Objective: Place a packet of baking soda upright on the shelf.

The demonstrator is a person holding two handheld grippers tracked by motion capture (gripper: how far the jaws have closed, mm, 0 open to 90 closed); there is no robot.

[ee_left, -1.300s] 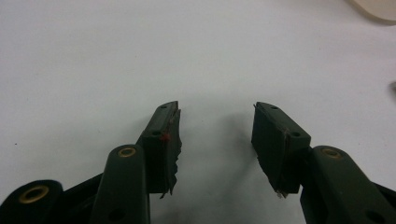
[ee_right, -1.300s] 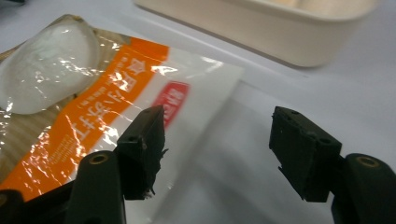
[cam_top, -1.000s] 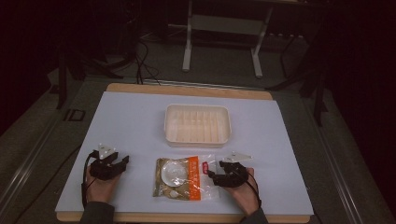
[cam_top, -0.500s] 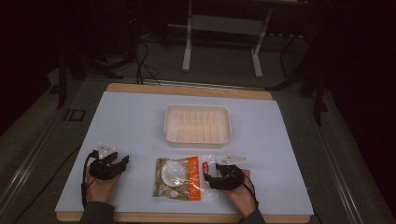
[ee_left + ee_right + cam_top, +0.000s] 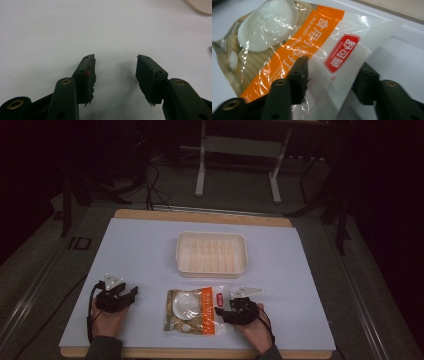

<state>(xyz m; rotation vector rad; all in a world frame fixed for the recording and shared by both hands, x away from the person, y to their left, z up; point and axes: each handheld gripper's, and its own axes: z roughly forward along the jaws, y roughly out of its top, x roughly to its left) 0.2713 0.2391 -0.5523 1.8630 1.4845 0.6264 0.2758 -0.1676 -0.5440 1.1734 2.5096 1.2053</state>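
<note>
A clear plastic food bag [image 5: 192, 310] with an orange band and a red label lies flat at the front middle of the table. My right gripper [image 5: 223, 313] is at its right end. In the right gripper view the white end of the bag [image 5: 342, 50] runs between the two jaws of the right gripper [image 5: 334, 65]. These jaws have just been closing and still stand apart, not pinching the film. My left gripper [image 5: 131, 293] rests on the table left of the bag, and in its own view the left gripper [image 5: 116, 58] is open over bare white surface.
A shallow cream tray [image 5: 181, 255] with ribbed compartments stands behind the bag at the table's middle. The white mat [image 5: 140, 245] covers a wooden tabletop. Dark floor, cables and a metal stand lie beyond the far edge.
My right gripper has edged slightly left onto the bag's right end. The left hand and the bag have not moved.
</note>
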